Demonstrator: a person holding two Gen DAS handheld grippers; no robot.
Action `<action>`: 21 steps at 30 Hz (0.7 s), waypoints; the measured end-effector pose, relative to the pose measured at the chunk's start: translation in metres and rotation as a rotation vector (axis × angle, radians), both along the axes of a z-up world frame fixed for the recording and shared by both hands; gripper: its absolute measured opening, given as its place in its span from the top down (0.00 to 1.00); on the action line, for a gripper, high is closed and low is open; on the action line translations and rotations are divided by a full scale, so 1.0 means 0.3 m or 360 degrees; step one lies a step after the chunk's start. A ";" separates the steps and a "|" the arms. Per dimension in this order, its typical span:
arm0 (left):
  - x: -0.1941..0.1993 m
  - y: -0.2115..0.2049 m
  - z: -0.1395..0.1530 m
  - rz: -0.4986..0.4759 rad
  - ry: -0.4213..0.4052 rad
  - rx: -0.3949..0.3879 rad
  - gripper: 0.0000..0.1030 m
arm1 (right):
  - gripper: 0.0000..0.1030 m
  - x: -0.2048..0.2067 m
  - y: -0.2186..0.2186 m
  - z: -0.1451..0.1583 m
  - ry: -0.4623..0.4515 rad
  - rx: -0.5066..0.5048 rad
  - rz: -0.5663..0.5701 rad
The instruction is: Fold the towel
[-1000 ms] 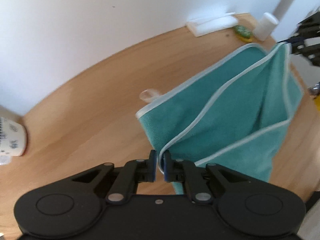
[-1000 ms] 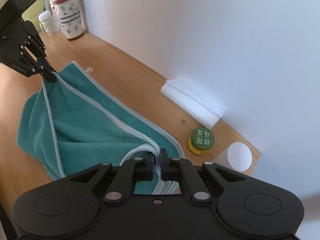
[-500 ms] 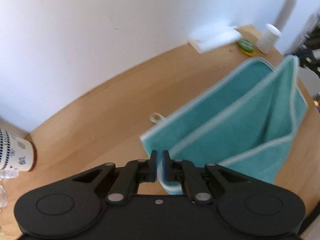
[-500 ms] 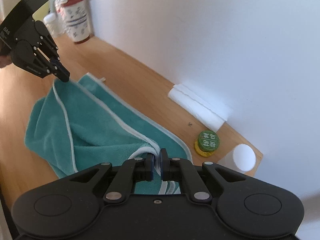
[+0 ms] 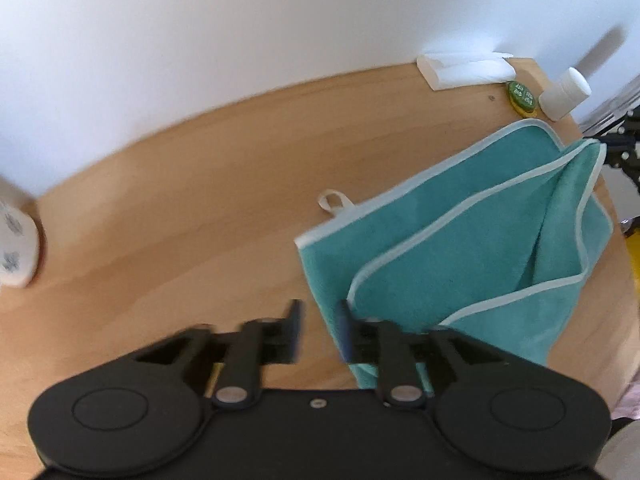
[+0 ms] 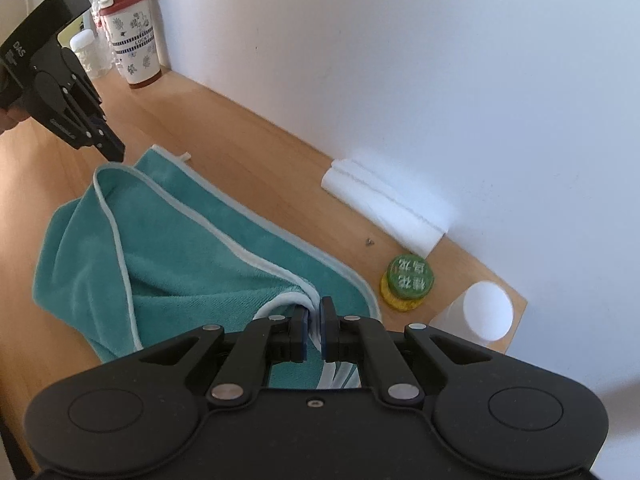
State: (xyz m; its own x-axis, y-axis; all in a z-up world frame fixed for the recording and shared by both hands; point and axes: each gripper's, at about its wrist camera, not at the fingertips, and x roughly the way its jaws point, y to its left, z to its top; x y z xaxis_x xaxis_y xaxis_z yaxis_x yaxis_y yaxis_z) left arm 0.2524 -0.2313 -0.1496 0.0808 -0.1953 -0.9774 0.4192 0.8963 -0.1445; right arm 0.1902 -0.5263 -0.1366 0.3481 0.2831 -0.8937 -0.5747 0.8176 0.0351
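surface: wooden table (image 5: 192,208) against a white wall (image 6: 360,60)
towel: teal towel (image 5: 472,248) with pale edging, lies on the table's right part in the left wrist view, partly folded, top layer loose and bunched, not flat
towel loop: small white hanging loop (image 5: 334,202) at the far corner of the bottom layer, flat on the wood
left gripper: left gripper (image 5: 318,334) points steeply down just beside the towel's near corner; jaws have just been opening, narrow gap between the pads; the towel's left edge runs through the gap close by the right finger, pads not pressing it; some blur
left gripper, other view: black body seen at upper left of the right wrist view (image 6: 114,150), tips just above the raised fold of the towel, apart from it
right gripper: right gripper (image 6: 315,330) closed tight on the towel's white-edged corner layers, several edging strips pinched between the pads
right gripper, other view: only a dark bit at the right edge of the left wrist view, near the towel's far corner
folded white cloth: white cloth (image 6: 384,204) along the wall, well apart from the towel
green lid: round green lid (image 6: 410,274) on a yellow base, near the towel's edge
white bottle: white bottle (image 6: 482,312) just beside the green lid, at the table corner
cup: patterned cup (image 6: 134,40) with red lid at the far wall; clear bottles (image 6: 90,54) beside it
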 end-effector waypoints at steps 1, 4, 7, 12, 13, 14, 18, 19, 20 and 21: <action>0.001 0.002 -0.002 0.0020 0.0019 -0.0021 0.70 | 0.94 -0.001 -0.001 -0.001 0.0002 -0.0003 0.0001; 0.005 0.004 0.008 0.0089 0.0036 -0.0037 0.70 | 0.94 -0.003 -0.004 -0.003 0.0010 -0.0011 0.0002; 0.009 0.014 0.032 0.0143 0.0041 -0.0062 0.65 | 0.94 -0.006 -0.006 -0.002 0.0010 -0.0021 0.0008; 0.011 0.022 0.070 0.0231 0.0069 -0.0085 0.64 | 0.94 -0.013 -0.007 -0.002 0.0022 -0.0029 0.0025; 0.006 0.017 0.061 0.0233 0.0086 -0.0056 0.64 | 0.94 -0.015 -0.006 -0.002 0.0022 -0.0028 0.0025; 0.003 0.013 0.048 0.0242 0.0106 -0.0022 0.64 | 0.94 -0.016 -0.005 -0.003 0.0016 -0.0029 0.0026; -0.014 -0.010 0.001 0.0241 0.0160 0.0031 0.77 | 0.94 -0.020 0.003 -0.016 0.0033 -0.0037 0.0042; -0.019 -0.017 -0.010 0.0236 0.0171 0.0035 0.94 | 0.94 -0.020 0.004 -0.019 0.0042 -0.0033 0.0046; -0.023 -0.024 -0.022 0.0231 0.0181 0.0039 0.96 | 0.94 -0.022 0.006 -0.021 0.0043 -0.0037 0.0051; -0.029 -0.032 -0.021 0.0212 0.0166 0.0033 0.96 | 0.94 -0.024 0.007 -0.022 0.0042 -0.0042 0.0057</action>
State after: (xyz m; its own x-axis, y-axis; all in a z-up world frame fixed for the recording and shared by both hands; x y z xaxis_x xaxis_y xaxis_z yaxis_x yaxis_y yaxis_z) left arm 0.2437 -0.2408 -0.1558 0.0025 -0.1692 -0.9856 0.2800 0.9463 -0.1618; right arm 0.1831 -0.5241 -0.1433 0.3143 0.2713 -0.9097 -0.6029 0.7973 0.0295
